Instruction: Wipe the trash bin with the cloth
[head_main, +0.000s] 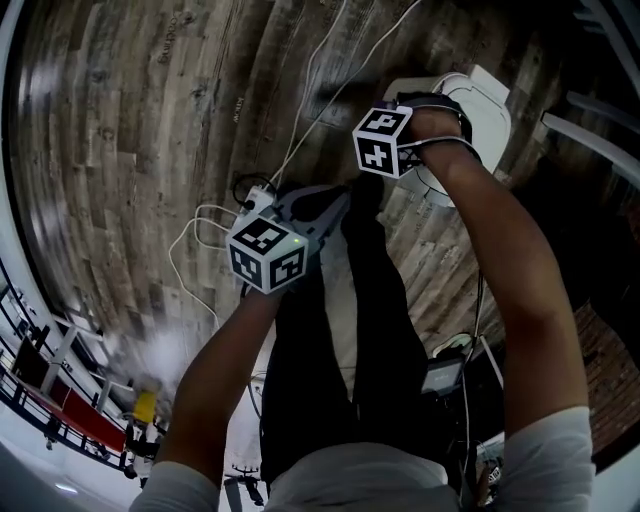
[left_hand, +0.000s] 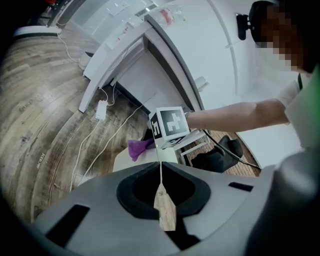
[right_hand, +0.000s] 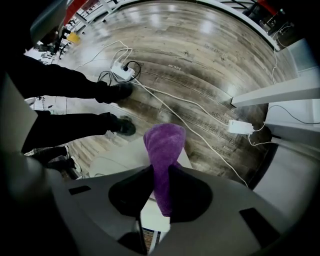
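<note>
The person is standing on a wooden floor (head_main: 140, 150) and holding both tools out over a white trash bin (head_main: 486, 115) that is sitting on the floor just ahead of the feet. The right gripper (right_hand: 160, 169) is pointing steeply down at the bin, and its jaws are clamping a purple cloth (right_hand: 165, 142); the cloth is bunching into a thick roll that is sticking out past the jaw tips and hanging right above the bin's pale top, though contact between cloth and bin cannot be made out. In the left gripper view the same cloth is showing as a small purple tuft beside the right gripper's marker cube (left_hand: 170, 125), over the bin's white lid, with the person's bare forearm (left_hand: 235, 114) reaching in from the right. The left gripper (left_hand: 160, 164) is hovering nearer the body and aiming at a shallow downward angle toward the bin; its jaws are pressing together with nothing between them, only a sliver of floor showing behind the seam. In the right gripper view, two dark shoes (right_hand: 121, 126) and black trouser legs are standing beside the bin, a white power strip (right_hand: 123, 70) with cables is lying farther off on the floor, and a white adapter (right_hand: 241, 126) is resting near a white furniture edge.
</note>
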